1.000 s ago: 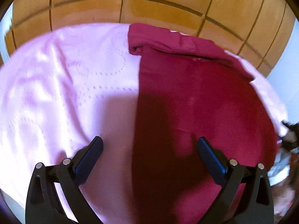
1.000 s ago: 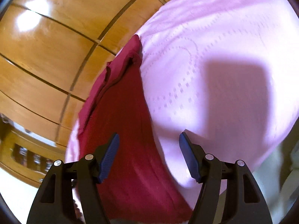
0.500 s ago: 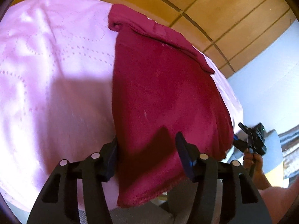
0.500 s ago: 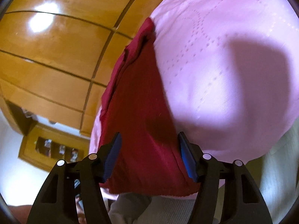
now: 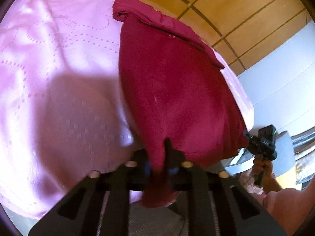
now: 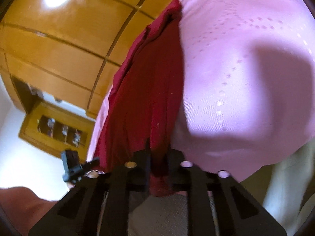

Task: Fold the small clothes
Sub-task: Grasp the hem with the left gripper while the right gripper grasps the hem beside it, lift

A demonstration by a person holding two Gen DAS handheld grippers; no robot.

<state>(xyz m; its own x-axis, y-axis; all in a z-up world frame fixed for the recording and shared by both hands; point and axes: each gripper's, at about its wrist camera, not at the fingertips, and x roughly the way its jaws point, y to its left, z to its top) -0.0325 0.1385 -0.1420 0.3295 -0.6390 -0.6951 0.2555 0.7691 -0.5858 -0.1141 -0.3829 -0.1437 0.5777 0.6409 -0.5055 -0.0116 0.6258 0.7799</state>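
A dark red garment [image 5: 177, 90] lies flat on a pink quilted cover [image 5: 59, 68], with a folded band along its far end. My left gripper [image 5: 159, 167] is shut on the garment's near hem at one corner. My right gripper [image 6: 157, 167] is shut on the near hem [image 6: 157, 181] at the other corner of the red garment [image 6: 149, 90]. The hem bunches between each pair of fingers and hangs off the cover's near edge. The right gripper also shows in the left wrist view [image 5: 261, 145], and the left one shows in the right wrist view [image 6: 74, 165].
The pink cover [image 6: 246, 68] spreads wide beside the garment. Wooden panelling [image 5: 236, 5] runs behind the cover's far edge. A wooden shelf unit [image 6: 57, 129] stands at the left in the right wrist view. A grey woven surface [image 6: 167, 212] lies below the near edge.
Both grippers moved to the garment's near hem and closed on it. They were open one second ago and half a second ago straddled the hem.
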